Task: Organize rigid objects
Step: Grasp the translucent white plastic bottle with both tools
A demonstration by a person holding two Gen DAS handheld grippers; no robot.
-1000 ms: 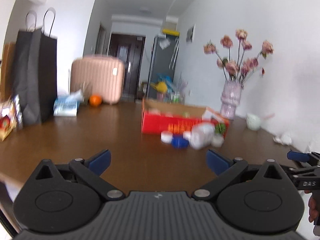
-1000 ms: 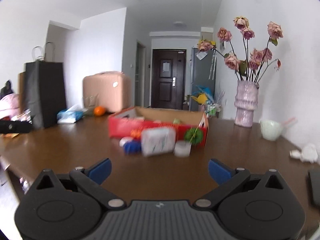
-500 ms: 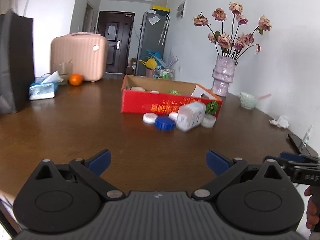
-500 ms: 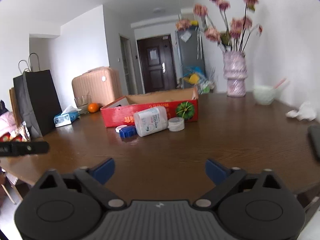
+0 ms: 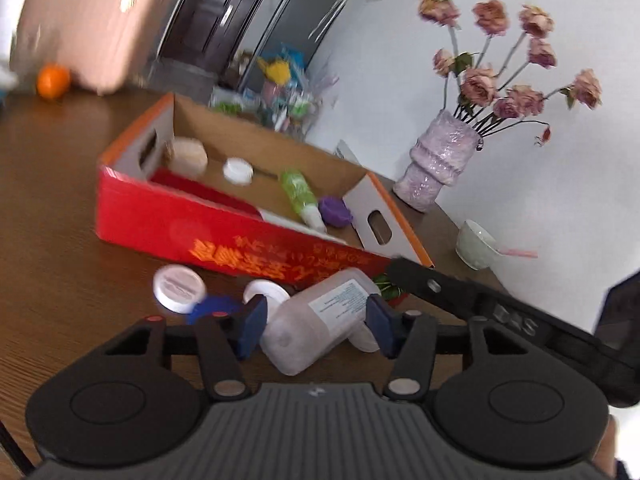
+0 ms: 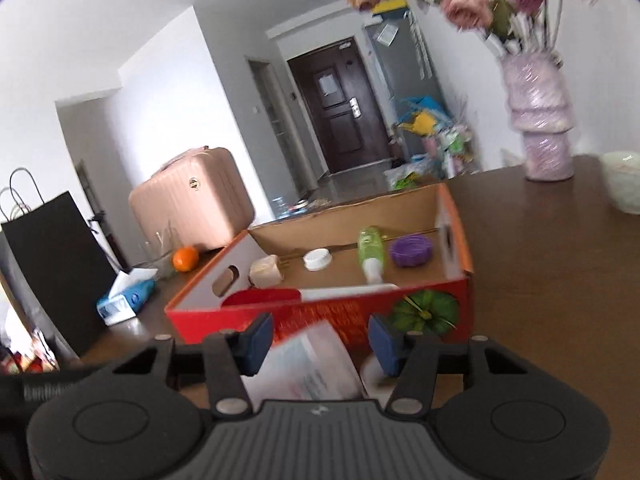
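Lying on the counter (image 5: 60, 240) just before the red box (image 5: 224, 232), the clear bottle (image 5: 316, 320) sits between both grippers' closing jaws; whether the left gripper (image 5: 314, 318) or right gripper (image 6: 320, 338) presses it, I cannot tell.

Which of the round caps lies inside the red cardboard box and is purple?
The purple round cap at the red cardboard box's right end, beside the green tube. The box's other cap is white.
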